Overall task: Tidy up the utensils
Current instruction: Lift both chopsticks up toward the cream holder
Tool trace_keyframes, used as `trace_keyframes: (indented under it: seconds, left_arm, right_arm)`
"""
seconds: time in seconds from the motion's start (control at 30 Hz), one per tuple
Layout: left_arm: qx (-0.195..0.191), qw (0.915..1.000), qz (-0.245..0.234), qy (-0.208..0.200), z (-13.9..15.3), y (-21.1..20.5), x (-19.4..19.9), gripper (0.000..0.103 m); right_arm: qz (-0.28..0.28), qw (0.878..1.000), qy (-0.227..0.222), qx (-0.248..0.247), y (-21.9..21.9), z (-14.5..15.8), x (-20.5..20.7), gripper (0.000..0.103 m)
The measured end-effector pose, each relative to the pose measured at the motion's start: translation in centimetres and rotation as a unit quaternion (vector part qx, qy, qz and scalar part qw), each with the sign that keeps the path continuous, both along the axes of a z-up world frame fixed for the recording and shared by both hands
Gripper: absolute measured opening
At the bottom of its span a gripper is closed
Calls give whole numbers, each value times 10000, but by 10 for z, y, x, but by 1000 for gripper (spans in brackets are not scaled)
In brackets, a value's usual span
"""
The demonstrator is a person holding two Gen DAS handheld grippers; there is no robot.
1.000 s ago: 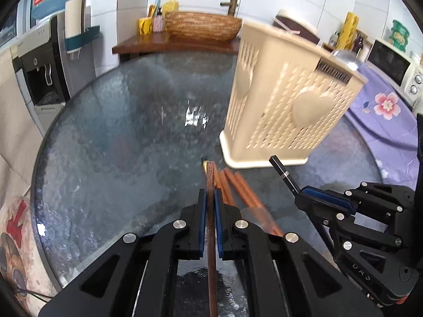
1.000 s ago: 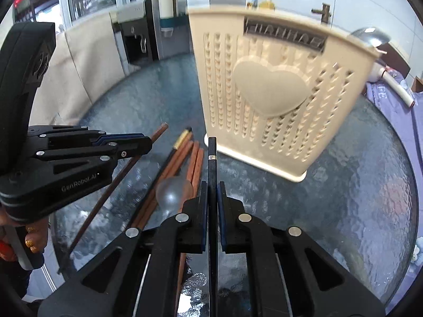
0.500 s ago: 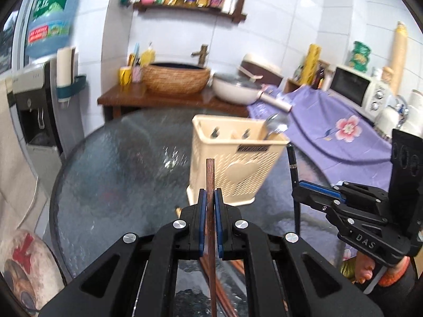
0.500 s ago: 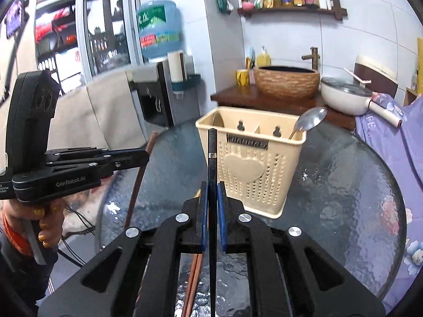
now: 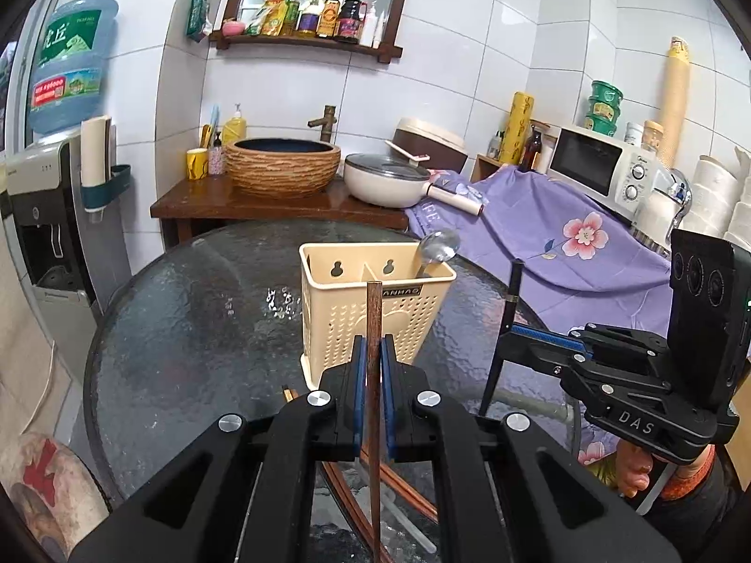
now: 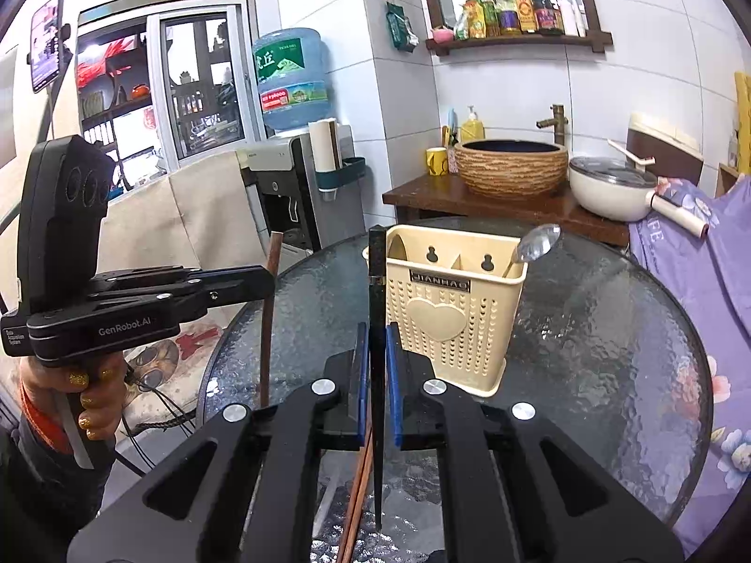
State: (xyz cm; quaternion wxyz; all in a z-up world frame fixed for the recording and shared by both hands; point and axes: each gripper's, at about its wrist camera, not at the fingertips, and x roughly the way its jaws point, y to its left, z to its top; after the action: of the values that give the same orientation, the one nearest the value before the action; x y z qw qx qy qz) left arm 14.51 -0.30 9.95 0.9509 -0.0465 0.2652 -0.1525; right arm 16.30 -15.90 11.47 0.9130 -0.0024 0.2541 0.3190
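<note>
Now both chopsticks are lifted — the holder comes next.

Left gripper [image 5: 371, 366] pinches a brown chopstick [image 5: 374, 314]; right gripper [image 6: 377, 366] clamps a black chopstick [image 6: 377, 291]. The cream utensil holder [image 6: 453, 314] stands on the glass table [image 6: 610, 328], spoon [image 6: 537, 244] inside. Keep each stick upright, centre it over an open compartment, lower — then release.
</note>
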Motion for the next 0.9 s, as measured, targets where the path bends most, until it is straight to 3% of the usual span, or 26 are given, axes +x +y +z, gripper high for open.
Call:
trace_keyframes:
  seconds: [0.6, 0.7, 0.9]
  left_arm:
    - [88, 9993, -230, -291, 36, -8, 3, 6]
    - [99, 9990, -239, -367, 49, -8, 7, 6]
    - [-43, 9977, -260, -632, 101, -4, 26, 6]
  right_arm:
    - [-7, 9997, -223, -46, 3, 42, 5, 8]
    - [-19, 9996, -267, -16, 3, 55, 8, 8]
    - [-58, 9985, -537, 88, 1, 101, 20, 8]
